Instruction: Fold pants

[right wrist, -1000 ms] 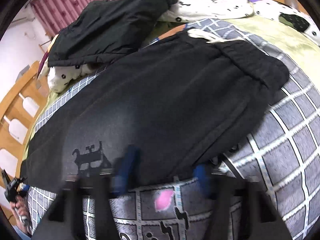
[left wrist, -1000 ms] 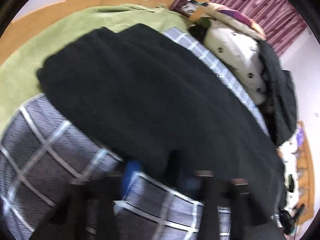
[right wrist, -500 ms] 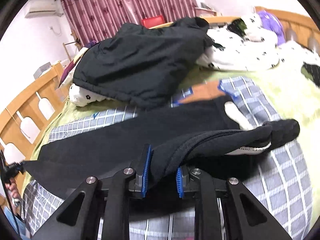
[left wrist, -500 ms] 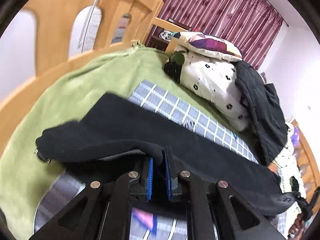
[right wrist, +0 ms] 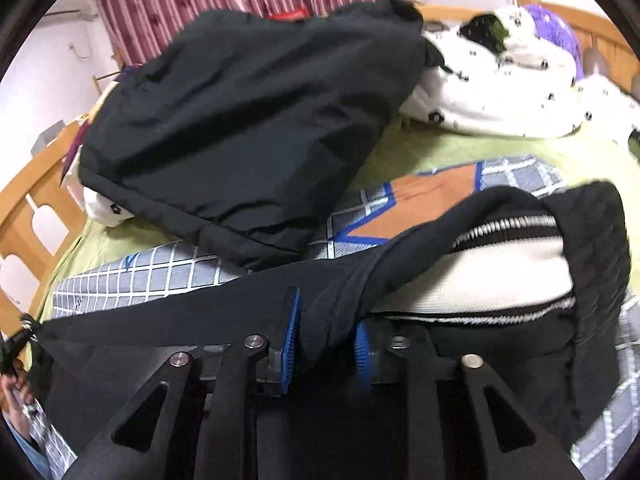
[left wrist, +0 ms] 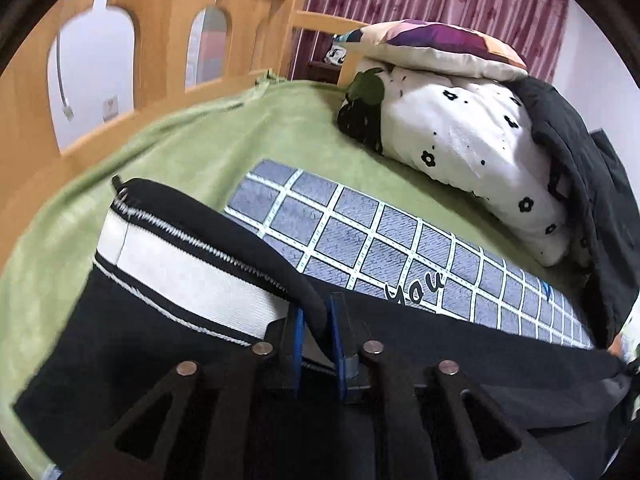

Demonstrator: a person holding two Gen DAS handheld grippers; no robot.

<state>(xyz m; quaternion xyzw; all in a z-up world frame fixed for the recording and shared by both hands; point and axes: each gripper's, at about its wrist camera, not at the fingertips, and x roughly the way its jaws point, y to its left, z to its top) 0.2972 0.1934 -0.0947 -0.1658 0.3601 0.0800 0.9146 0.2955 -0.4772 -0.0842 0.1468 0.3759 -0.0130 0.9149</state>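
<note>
Pants [left wrist: 168, 344], black knit, white fleecy lining, folded edge

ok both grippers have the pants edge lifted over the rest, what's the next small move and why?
Probably carry the fold a little farther across, then lower it. The left gripper and right gripper each have a black fold of the pants between their pads, jaws opening, and the light inner lining still faces up. The turned edge hangs above the checkered mat, not laid flat.

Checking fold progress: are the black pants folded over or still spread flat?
Partly folded: the black pants have an edge lifted, showing the white lining.
</note>
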